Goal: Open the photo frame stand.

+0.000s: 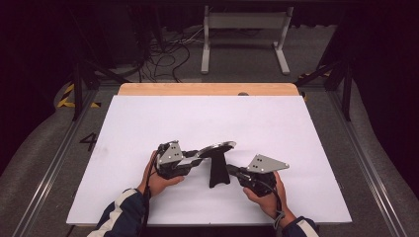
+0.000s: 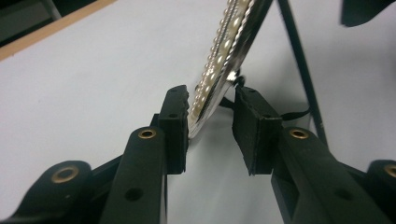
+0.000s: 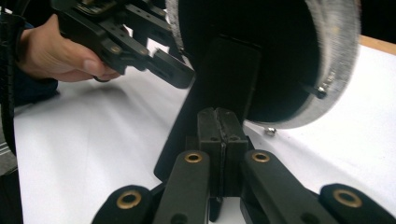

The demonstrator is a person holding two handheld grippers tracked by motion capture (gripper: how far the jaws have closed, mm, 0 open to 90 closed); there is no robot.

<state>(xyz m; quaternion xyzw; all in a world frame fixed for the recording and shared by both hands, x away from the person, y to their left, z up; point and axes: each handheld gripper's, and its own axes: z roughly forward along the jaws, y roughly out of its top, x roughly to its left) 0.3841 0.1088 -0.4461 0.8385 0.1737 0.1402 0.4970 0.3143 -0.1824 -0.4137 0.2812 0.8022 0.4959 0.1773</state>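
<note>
A round frame (image 1: 217,147) with a pearl-beaded rim (image 2: 224,51) and a black back (image 3: 261,56) stands tilted on its black easel leg (image 1: 218,173) on the white sheet (image 1: 148,123). My left gripper (image 1: 197,155) reaches it from the left. Its jaws (image 2: 212,105) straddle the lower rim with a gap on the back side, so it is open. My right gripper (image 1: 231,170) is at the right, just behind the leg (image 3: 187,121). Its pads (image 3: 219,123) are pressed together, shut with nothing visible between them. The left gripper (image 3: 177,74) and its hand (image 3: 56,51) appear beyond.
The sheet covers a wooden table whose far edge (image 1: 207,89) shows. Behind it on the floor are a white metal stand (image 1: 244,29) and loose cables (image 1: 168,54). Metal rails (image 1: 365,163) run along both sides of the table.
</note>
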